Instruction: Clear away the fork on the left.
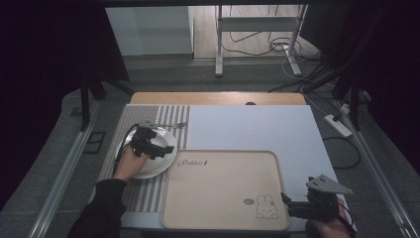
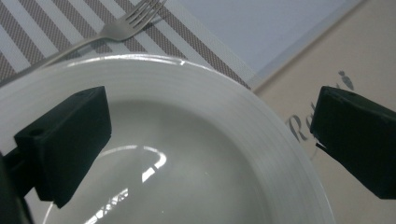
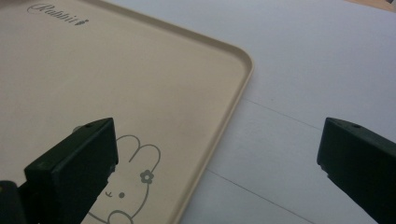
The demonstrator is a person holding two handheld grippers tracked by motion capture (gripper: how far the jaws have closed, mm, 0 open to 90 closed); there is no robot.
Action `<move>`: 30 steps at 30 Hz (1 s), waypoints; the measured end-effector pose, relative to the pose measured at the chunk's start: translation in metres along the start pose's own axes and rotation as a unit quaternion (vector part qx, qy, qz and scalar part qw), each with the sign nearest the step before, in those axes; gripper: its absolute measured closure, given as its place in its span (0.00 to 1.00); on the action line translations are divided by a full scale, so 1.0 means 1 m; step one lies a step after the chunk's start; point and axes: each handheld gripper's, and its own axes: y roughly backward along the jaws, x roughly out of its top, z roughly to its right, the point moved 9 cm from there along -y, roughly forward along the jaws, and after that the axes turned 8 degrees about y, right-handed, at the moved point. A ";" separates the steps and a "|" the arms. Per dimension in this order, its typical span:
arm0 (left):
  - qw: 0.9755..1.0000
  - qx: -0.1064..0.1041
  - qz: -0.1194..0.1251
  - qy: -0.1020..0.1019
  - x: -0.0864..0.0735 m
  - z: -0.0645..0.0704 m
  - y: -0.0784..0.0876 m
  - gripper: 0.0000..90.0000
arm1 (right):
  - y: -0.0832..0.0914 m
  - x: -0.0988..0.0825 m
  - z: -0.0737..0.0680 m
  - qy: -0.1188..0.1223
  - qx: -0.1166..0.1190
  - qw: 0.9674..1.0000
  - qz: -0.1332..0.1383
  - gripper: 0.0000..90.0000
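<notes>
I am at the step of taking hold of the white plate [image 1: 154,154]. My left gripper [image 1: 148,142] hangs right over it, and its jaws stand wide apart with nothing between them. In the left gripper view one jaw is over the near side of the plate [image 2: 196,140] and the other jaw is out past the rim, over the tan tray [image 2: 299,93]. So the rim on that side sits between my two jaws, but I cannot tell if a jaw touches it yet.

The plate sits on the striped mat [image 1: 143,119], just left of the tray [image 1: 223,198], and its edge looks very close to the tray's edge. A fork [image 1: 166,125] lies on the mat just behind the plate.

I think the next move is to go down a little so the rim slides in between the jaws, then squeeze them on it. The plate is smooth and shiny, so I should grip it well before I lift. Then it can go over onto the tray, which has nothing on it.

My right gripper [image 1: 297,208] waits near the front right corner of the tray, by the little rabbit drawing [image 3: 133,186]. Its jaws are wide apart too and hold nothing.
</notes>
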 end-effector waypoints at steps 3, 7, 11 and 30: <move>1.000 -0.002 -0.004 -0.002 0.009 -0.001 -0.012 0.00 | 0.000 0.000 0.000 0.000 0.000 1.000 0.000 0.00; 1.000 -0.002 -0.010 -0.008 0.015 -0.002 -0.019 0.00 | 0.000 0.000 0.000 -0.001 0.001 1.000 -0.001 0.00; 1.000 -0.003 -0.010 -0.005 0.025 -0.003 -0.028 0.00 | 0.000 0.000 0.000 0.000 0.002 1.000 -0.001 0.00; 0.997 0.067 -0.045 0.012 0.050 -0.064 -0.042 0.76 | 0.000 0.000 0.000 -0.002 0.003 1.000 -0.001 0.00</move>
